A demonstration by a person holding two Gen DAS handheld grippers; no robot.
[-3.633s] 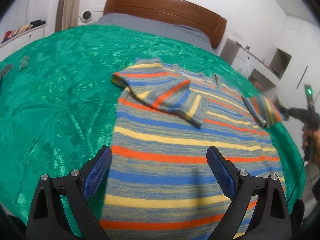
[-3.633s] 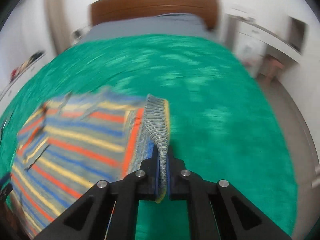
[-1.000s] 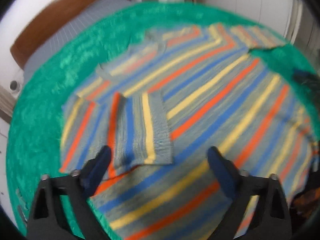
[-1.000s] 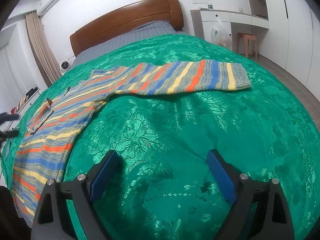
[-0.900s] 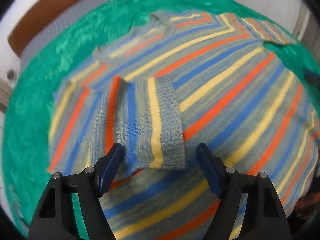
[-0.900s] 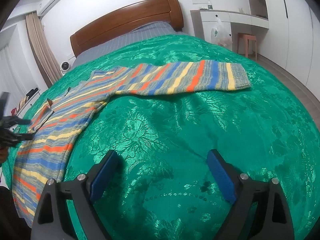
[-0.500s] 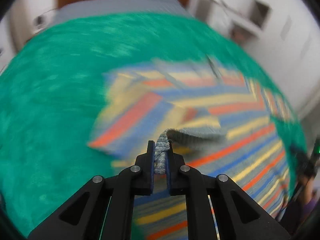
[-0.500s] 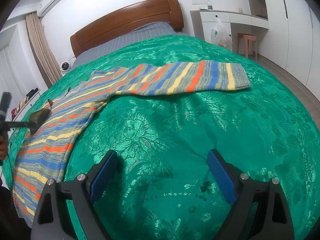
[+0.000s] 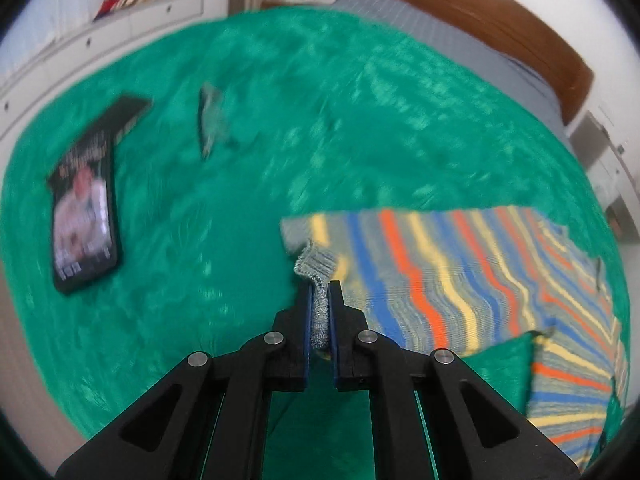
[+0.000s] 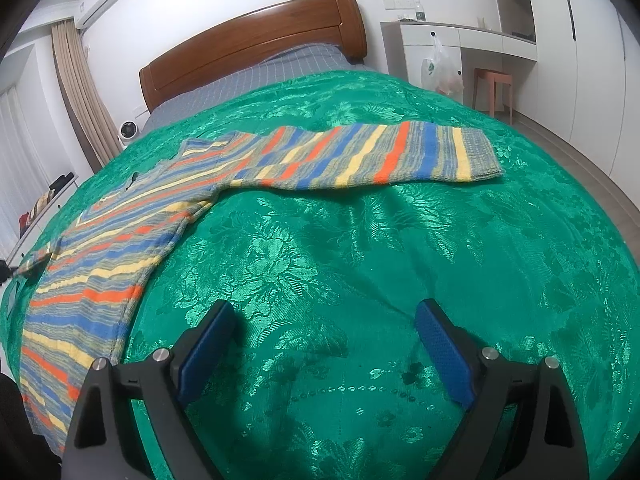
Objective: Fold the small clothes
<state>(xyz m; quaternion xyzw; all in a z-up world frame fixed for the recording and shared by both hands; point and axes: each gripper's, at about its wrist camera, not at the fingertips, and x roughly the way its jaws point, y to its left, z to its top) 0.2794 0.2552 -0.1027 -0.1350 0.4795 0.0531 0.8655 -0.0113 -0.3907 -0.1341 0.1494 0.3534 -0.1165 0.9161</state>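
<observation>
Green brocade bedspread (image 10: 360, 264) fills both my views, glossy with a woven flower pattern and a few wrinkles. On it, off to the left in my left wrist view, I note a dark phone (image 9: 86, 216) lying flat with its screen lit, and a small crumpled scrap (image 9: 212, 120) beyond it, too blurred to name; both sit well apart from the garment. My left gripper (image 9: 319, 312) is clenched on the grey ribbed cuff (image 9: 316, 272) of the striped sweater (image 10: 120, 240), the cuff bunched between the blue pads and lifted off the spread, with the sleeve trailing away to the right. My right gripper (image 10: 324, 344) hangs spread wide over bare bedspread, nothing between its fingers (image 10: 440, 344). The sweater lies across the bed's left part in the right wrist view, its body running toward the near left edge, and its other sleeve (image 10: 372, 156) stretched flat to the right, clear of my right gripper. Beyond: grey checked bedding (image 10: 260, 76) at the head, a brown wooden headboard (image 10: 256, 44), a small white fan (image 10: 129, 130) by beige curtains (image 10: 80, 88), a white desk (image 10: 460, 36) with a plastic bag (image 10: 436, 68) hanging and an orange stool (image 10: 494, 88) beside it.
</observation>
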